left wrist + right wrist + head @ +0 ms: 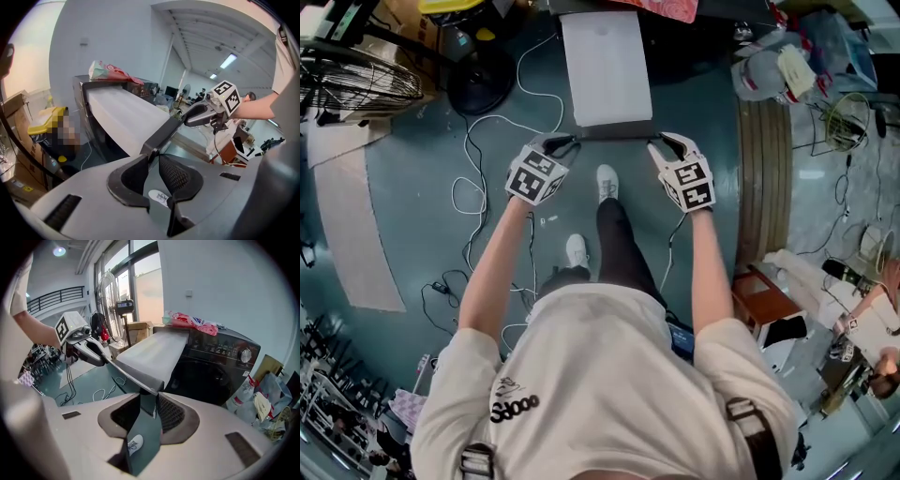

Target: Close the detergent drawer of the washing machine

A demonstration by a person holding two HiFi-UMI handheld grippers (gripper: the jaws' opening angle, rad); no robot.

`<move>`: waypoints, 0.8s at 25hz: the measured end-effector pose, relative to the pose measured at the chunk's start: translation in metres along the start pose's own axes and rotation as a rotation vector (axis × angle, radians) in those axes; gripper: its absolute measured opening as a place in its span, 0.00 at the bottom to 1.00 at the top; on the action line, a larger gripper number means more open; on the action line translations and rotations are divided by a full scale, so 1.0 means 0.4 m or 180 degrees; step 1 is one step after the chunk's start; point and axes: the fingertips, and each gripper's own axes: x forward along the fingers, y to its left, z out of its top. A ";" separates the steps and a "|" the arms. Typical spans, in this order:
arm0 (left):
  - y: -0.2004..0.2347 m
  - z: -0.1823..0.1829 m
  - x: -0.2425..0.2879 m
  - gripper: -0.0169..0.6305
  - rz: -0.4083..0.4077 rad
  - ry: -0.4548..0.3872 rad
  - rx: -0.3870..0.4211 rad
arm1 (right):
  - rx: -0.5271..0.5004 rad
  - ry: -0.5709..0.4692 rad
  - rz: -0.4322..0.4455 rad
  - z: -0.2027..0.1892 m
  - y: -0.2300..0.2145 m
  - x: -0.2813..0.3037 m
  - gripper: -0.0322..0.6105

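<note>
Two corners of the long white detergent drawer are pinched at its dark front bar: our left gripper clamps the left one and our right gripper the right. It juts far out of the black washing machine.

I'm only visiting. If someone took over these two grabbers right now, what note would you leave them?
Left gripper: fingers closed on the left end of the drawer's dark front edge.
Right gripper: fingers closed on the right end of that edge.
Drawer: pulled far out of the washing machine, toward the person.
Done: both ends appear gripped.
Left: push the drawer straight in until it is shut, then let go.
</note>
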 end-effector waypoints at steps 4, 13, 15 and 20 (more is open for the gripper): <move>0.000 -0.001 -0.004 0.15 0.0027 -0.0040 -0.0055 | 0.0009 0.0054 0.0044 -0.003 0.004 0.001 0.22; -0.005 0.016 -0.021 0.14 0.0069 -0.0035 -0.0035 | 0.0025 0.0081 0.0016 0.022 0.002 -0.024 0.21; -0.001 0.027 -0.027 0.14 0.0078 -0.0049 -0.0029 | 0.0016 0.0055 -0.0003 0.036 -0.005 -0.028 0.22; 0.007 0.051 -0.034 0.14 0.0119 -0.0098 -0.0055 | -0.0034 0.0004 -0.0011 0.063 -0.022 -0.034 0.22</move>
